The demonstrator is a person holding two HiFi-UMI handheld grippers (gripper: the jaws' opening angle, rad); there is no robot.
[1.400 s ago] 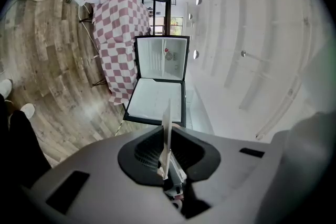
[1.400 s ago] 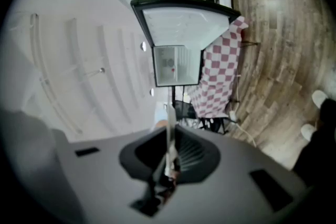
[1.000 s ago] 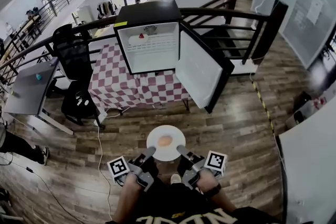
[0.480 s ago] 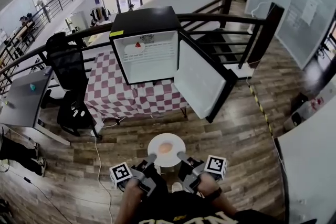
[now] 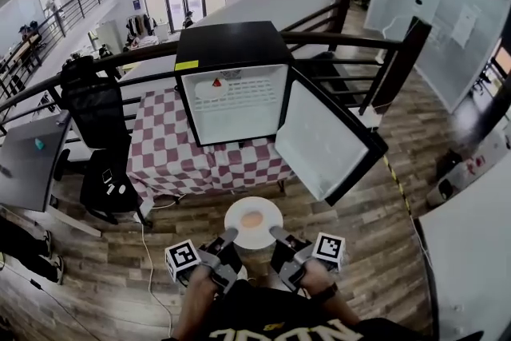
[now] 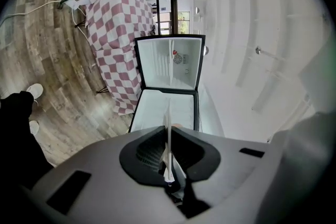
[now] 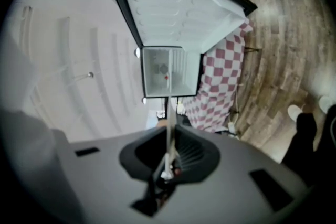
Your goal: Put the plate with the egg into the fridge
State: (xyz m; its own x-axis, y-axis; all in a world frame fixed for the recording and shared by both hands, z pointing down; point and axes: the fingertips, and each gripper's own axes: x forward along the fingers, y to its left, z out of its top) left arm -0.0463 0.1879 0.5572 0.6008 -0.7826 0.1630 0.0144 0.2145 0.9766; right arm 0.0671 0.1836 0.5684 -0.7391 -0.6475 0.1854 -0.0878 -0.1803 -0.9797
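A white plate with a tan egg on it hangs level over the wooden floor in front of me. My left gripper is shut on its left rim and my right gripper on its right rim. In the left gripper view the plate shows edge-on as a thin white line pinched by the left gripper; in the right gripper view the plate sits likewise in the right gripper. The black fridge stands ahead on a table, its door swung open to the right.
The fridge rests on a table with a red-and-white checked cloth. A small red item lies on the fridge's upper shelf. A black office chair and grey desk stand at the left; a dark railing runs behind.
The fridge and table have grown larger and drawn nearer in the head view. Both grippers still hold the plate in the same way.
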